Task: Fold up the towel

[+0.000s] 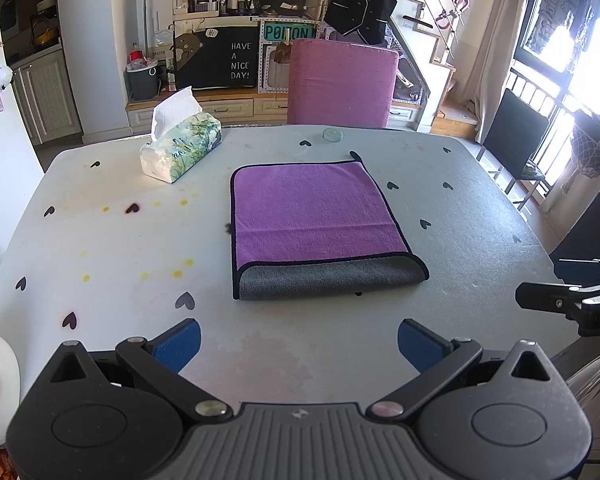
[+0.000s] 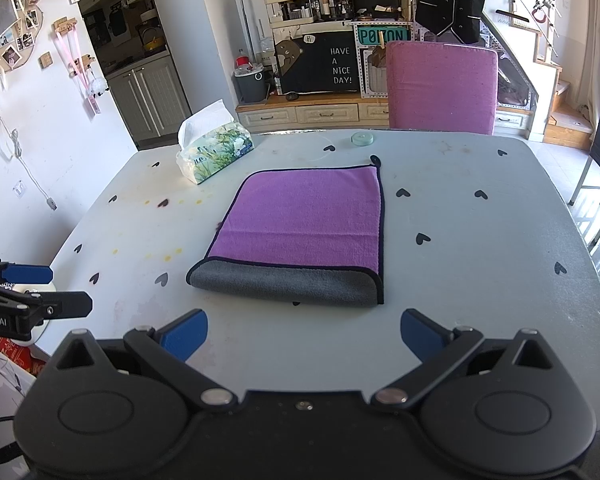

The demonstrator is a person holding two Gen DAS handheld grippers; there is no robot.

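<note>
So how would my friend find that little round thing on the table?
Start at the pink chair behind the big pale table. On the table's far edge, just in front of that chair, lies a small flat round disc, beyond the purple towel. It is pale green, unlike the flowery tissue pack further left.

The towel (image 1: 316,212) shows a purple top face edged all round in black piping, with a grey underside rolled out along its near fold. The tabletop (image 1: 472,216) is pale grey-white, scattered with small black hearts and speckled with yellow and dark purplish stains (mostly toward its left side). The tissue pack (image 1: 182,150) is white, printed with green leaves and pale flowers. A small mint-green disc (image 1: 333,135) sits at the far edge. The chair (image 1: 340,84) behind is pink-purple. Each claw, left (image 1: 299,344) and right (image 2: 304,334), is black with blue finger pads (image 1: 180,344)
</note>
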